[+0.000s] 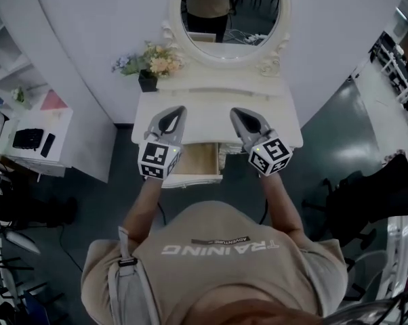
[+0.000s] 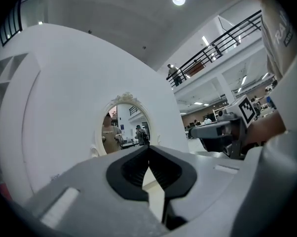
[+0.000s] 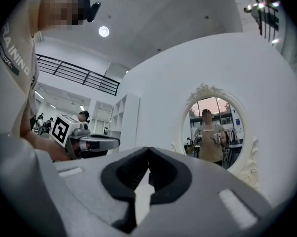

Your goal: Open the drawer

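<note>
The left gripper point(image 1: 179, 110) and right gripper point(image 1: 235, 112) are held side by side over a white dressing table point(image 1: 211, 107). Both have their jaws pressed together, pinching nothing. The drawer point(image 1: 198, 160) stands open below and between them, toward the person.

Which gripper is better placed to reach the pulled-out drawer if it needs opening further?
Left, probably. In the head view the left gripper hangs over the left edge of the drawer, while the right gripper sits off its right side. Both are shut and empty.
</note>
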